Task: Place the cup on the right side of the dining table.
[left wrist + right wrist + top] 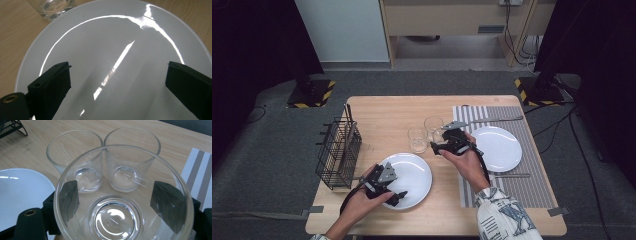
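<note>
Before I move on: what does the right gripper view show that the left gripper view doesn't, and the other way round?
Right gripper view: a held glass clamped in the right gripper, two more glasses beyond, the striped placemat, the wire basket. Left gripper view: the left gripper open over the white plate. Both: that plate, a standing glass, the wooden table.

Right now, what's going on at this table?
A person is setting a table with two handheld grippers. The right gripper is closed around a clear glass, beside two more glasses. The left gripper hovers open over a white plate. Another plate sits on the striped placemat.
</note>
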`<state>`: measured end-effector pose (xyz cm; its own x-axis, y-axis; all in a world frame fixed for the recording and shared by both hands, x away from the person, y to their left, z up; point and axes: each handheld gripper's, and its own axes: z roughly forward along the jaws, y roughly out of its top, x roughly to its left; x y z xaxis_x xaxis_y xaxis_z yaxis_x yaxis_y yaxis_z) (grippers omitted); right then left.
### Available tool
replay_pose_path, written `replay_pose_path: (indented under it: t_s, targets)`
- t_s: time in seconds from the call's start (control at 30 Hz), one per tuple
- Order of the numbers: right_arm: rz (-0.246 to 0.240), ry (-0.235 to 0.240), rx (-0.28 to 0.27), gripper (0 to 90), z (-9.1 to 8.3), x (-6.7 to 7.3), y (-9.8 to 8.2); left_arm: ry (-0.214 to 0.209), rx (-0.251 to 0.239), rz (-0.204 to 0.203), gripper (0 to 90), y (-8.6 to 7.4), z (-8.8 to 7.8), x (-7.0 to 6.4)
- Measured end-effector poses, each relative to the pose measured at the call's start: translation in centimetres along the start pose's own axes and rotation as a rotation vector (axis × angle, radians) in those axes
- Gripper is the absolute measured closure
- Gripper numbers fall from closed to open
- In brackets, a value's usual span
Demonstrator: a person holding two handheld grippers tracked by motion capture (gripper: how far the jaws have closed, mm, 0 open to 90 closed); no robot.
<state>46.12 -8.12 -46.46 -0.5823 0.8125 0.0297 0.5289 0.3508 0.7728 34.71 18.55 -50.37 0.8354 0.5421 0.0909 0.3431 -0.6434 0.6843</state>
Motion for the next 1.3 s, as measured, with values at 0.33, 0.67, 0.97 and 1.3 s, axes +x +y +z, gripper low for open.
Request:
replay_pose_path:
  t_s: [0.33, 0.67, 0.97, 1.3]
  targets:
    - [0.004, -0.007, -0.009, 19.9, -0.9, -0.5, 0.6, 0.001, 0.000, 0.004, 5.1, 0.1, 0.0, -0.1]
    - [0.022, -0.010, -0.015, 19.9, -0.9, -1.5, 0.7, 0.003, 0.004, 0.003, 5.1, 0.0, 0.2, -0.1]
    - [0.032, -0.013, -0.017, 19.9, -0.8, -1.9, 0.8, 0.003, 0.005, 0.004, 5.1, 0.0, 0.2, -0.1]
    - [0.037, -0.016, -0.013, 19.9, -0.4, -2.3, 0.8, 0.003, 0.005, 0.000, 5.1, -0.1, 0.2, 0.0]
